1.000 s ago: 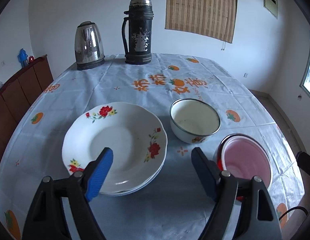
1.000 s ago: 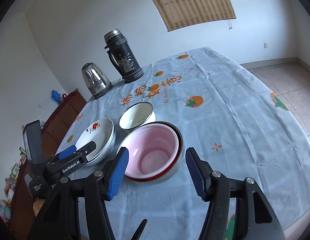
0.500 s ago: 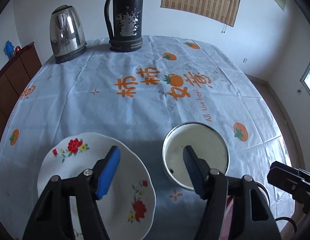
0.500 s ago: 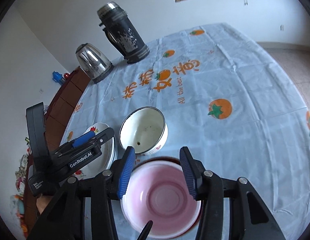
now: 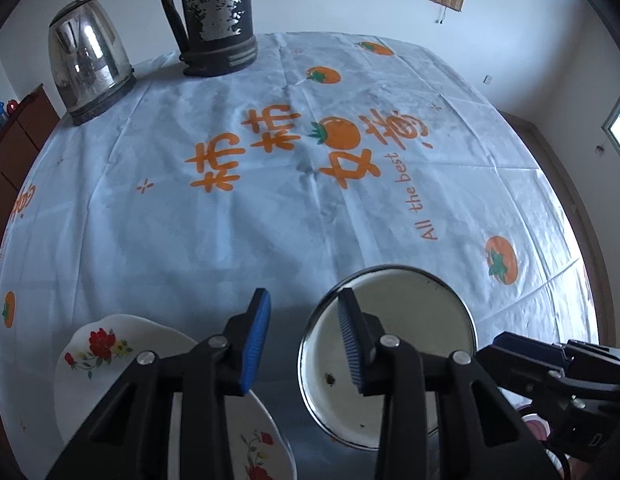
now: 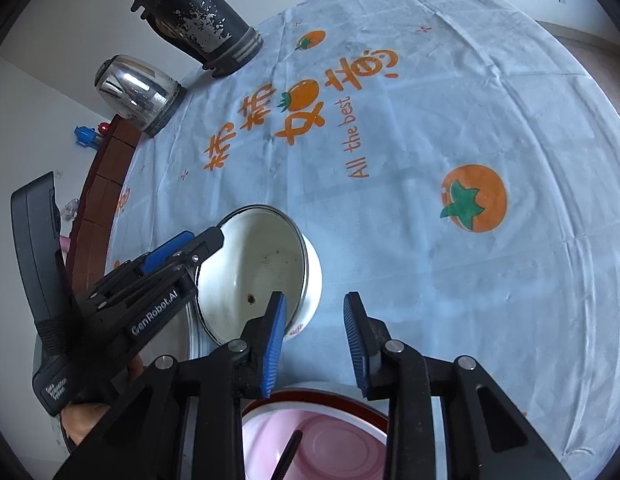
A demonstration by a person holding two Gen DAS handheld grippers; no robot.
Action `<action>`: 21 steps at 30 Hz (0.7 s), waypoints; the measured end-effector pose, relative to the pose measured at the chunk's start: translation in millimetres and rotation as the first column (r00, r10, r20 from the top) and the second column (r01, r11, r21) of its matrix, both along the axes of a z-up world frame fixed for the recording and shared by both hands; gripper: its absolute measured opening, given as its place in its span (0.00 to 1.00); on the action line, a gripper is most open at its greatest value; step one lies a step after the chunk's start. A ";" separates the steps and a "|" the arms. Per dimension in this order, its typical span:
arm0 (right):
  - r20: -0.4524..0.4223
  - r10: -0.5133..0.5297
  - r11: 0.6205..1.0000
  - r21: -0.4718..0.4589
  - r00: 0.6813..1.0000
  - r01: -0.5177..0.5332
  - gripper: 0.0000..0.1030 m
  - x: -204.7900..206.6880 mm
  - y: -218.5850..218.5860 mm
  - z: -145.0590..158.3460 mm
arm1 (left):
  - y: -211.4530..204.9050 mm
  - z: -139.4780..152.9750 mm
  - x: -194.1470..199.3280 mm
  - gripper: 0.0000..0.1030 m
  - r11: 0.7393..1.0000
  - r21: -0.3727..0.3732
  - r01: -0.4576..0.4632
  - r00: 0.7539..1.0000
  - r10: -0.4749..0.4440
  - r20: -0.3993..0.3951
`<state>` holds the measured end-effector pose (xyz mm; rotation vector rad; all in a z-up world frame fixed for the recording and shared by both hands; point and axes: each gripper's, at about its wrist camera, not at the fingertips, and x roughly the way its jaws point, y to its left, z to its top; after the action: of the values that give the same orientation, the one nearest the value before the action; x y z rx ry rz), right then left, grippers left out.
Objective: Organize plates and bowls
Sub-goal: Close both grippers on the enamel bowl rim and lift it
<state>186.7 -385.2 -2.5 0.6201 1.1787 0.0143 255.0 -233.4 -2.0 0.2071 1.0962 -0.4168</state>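
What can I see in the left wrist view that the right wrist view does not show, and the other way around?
Only the left wrist view shows the flowered plate clearly. Only the right wrist view shows the pink bowl well, below the closing, empty right gripper. Both show the white bowl, the kettle, the black flask and the left gripper, closing over the white bowl's rim.

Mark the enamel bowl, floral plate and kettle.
enamel bowl (image 5: 414, 320), left wrist view, inner wall
floral plate (image 5: 110, 356), left wrist view, rim by the red flower
kettle (image 6: 138, 92), right wrist view, steel body

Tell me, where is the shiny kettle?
The steel kettle stands at the table's far left edge in the left wrist view, just left of the black thermos.
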 end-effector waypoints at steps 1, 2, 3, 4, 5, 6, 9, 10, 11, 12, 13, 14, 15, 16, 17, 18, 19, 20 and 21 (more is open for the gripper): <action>0.002 -0.001 1.000 0.005 1.000 0.001 0.31 1.5 0.0 -0.5 | 0.0 1.1 1.7 0.34 1.000 -0.004 -0.001 1.000 0.001 0.000; 0.002 -0.002 1.000 0.006 1.000 0.002 0.31 2.6 0.1 -0.8 | 1.9 2.0 3.6 0.34 1.000 -0.016 -0.006 1.000 0.006 -0.005; -0.002 -0.002 1.000 0.006 1.000 0.002 0.31 3.5 0.7 -1.9 | 5.8 3.8 5.3 0.34 0.999 -0.031 -0.015 1.000 0.014 -0.015; -0.007 0.003 1.000 0.007 1.000 -0.003 0.31 4.7 2.3 -3.5 | 8.0 5.6 6.9 0.34 0.999 -0.039 -0.019 1.000 0.018 -0.017; -0.014 0.008 1.000 0.008 1.000 -0.008 0.31 5.1 3.8 -5.7 | 10.8 9.2 7.7 0.34 0.999 -0.043 -0.021 1.000 0.021 -0.003; -0.019 0.011 1.000 0.010 1.000 -0.010 0.31 5.6 5.1 -7.6 | 12.9 13.0 7.2 0.34 0.999 -0.038 -0.024 1.000 0.025 0.017; -0.025 0.024 1.000 0.002 0.999 -0.024 0.26 9.3 9.1 -11.3 | 14.6 14.8 7.6 0.34 1.000 -0.007 -0.027 0.999 0.027 0.045; -0.030 0.028 1.000 0.000 0.999 -0.028 0.20 10.9 10.2 -12.9 | 14.4 12.1 8.0 0.34 1.000 -0.001 -0.021 0.999 0.021 0.036; -0.036 0.033 0.999 0.004 0.999 -0.033 0.19 12.6 11.0 -14.7 | 13.7 9.1 7.7 0.34 1.000 -0.003 -0.014 1.000 0.014 0.024; -0.041 0.035 0.999 0.005 0.999 -0.035 0.19 13.8 11.7 -16.6 | 12.9 9.0 6.6 0.34 1.000 -0.012 -0.007 1.000 0.008 0.030; -0.046 0.039 0.999 0.003 0.998 -0.038 0.18 14.9 12.6 -18.5 | 11.0 9.2 5.7 0.34 1.000 -0.004 -0.002 0.999 0.002 0.036; -0.048 0.043 0.999 0.006 0.998 -0.042 0.18 15.9 13.2 -20.2 | 9.3 9.3 5.4 0.34 1.000 -0.002 0.003 0.999 -0.003 0.038; -0.050 0.039 0.999 0.011 0.998 -0.038 0.18 16.6 13.0 -21.5 | 7.9 9.1 5.3 0.34 1.000 -0.004 0.008 0.999 -0.008 0.034; -0.052 0.031 0.999 0.020 0.998 -0.030 0.18 16.8 11.7 -22.4 | 6.4 8.7 5.3 0.34 1.000 -0.003 0.015 1.000 -0.015 0.027; -0.054 0.028 0.999 0.030 0.998 -0.026 0.16 17.1 10.4 -22.9 | 5.0 7.7 5.4 0.32 1.000 -0.004 0.026 1.000 -0.026 0.012; -0.054 0.026 0.999 0.039 0.998 -0.023 0.14 17.0 9.3 -23.3 | 4.5 7.8 5.1 0.29 0.999 -0.017 0.035 0.999 -0.035 0.002; -0.053 0.023 0.999 0.041 0.998 -0.021 0.12 16.6 7.9 -22.1 | 4.4 9.1 4.2 0.29 0.999 -0.026 0.040 0.999 -0.040 0.004; -0.052 0.018 0.999 0.036 0.998 -0.017 0.11 15.9 6.3 -21.1 | 4.2 10.4 3.9 0.29 0.999 -0.026 0.043 0.999 -0.042 0.011; -0.049 0.016 1.000 0.025 0.999 -0.015 0.10 15.5 5.0 -20.1 | 3.4 10.5 3.9 0.29 0.999 -0.018 0.044 0.999 -0.044 0.014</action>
<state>202.2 -380.2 -22.6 0.6360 1.2325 0.0264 258.9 -230.0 8.5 0.2177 1.0753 -0.4644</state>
